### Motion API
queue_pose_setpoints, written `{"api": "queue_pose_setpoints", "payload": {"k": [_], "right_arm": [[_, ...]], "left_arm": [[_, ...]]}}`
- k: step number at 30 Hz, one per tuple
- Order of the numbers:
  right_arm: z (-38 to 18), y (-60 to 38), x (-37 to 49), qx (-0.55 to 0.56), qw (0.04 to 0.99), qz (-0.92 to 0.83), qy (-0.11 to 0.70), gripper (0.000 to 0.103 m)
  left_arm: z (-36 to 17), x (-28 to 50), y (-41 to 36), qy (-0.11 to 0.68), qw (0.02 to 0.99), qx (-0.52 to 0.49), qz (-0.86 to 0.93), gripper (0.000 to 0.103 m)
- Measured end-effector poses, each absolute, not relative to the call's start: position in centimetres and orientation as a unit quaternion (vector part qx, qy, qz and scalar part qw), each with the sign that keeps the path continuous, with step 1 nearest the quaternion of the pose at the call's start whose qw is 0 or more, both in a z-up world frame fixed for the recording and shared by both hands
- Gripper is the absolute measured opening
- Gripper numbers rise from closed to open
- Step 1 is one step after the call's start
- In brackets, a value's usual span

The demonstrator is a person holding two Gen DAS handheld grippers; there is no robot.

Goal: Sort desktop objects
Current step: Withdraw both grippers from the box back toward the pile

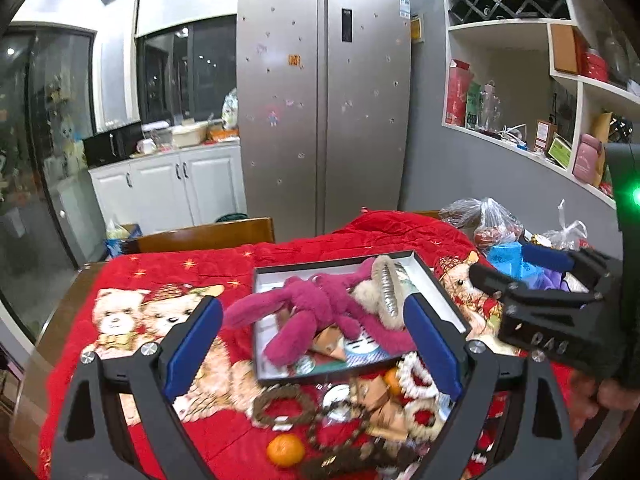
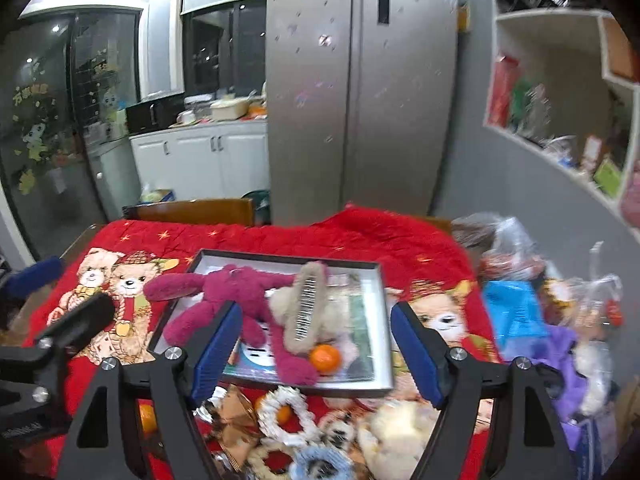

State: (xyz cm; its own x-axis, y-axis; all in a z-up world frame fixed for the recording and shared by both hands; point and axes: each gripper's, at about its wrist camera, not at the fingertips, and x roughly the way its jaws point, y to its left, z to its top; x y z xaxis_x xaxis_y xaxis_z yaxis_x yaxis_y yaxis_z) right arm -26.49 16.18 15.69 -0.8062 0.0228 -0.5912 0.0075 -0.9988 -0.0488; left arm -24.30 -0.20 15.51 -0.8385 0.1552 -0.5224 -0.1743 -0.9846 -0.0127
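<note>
Tray [image 2: 382, 320] at twelve o'clock on red blanket [image 2: 280, 236], holding magenta plush [image 2: 236, 292], furry hair clip [image 2: 306, 306], tangerine [image 2: 325, 358]. Scrunchies [image 2: 286, 416] loose at six o'clock. Left gripper [image 1: 314, 348] spread wide, empty. Right gripper [image 2: 316, 350] likewise wide, empty.

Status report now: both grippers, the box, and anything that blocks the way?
Left gripper open, empty. Right gripper open, empty. Box holds magenta plush, hair clip, one orange. Scrunchies, loose orange lie before it.
</note>
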Motion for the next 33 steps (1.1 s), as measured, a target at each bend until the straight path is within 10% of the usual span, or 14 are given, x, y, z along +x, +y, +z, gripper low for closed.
{"api": "queue_pose_setpoints", "payload": {"k": [33], "right_arm": [[4.9, 20.2, -13.7, -0.355, 0.064, 0.932, 0.008, 0.079]], "left_arm": [[-1.3, -13.0, -2.3, -0.05, 0.126, -0.391, 0.91, 0.097]]}}
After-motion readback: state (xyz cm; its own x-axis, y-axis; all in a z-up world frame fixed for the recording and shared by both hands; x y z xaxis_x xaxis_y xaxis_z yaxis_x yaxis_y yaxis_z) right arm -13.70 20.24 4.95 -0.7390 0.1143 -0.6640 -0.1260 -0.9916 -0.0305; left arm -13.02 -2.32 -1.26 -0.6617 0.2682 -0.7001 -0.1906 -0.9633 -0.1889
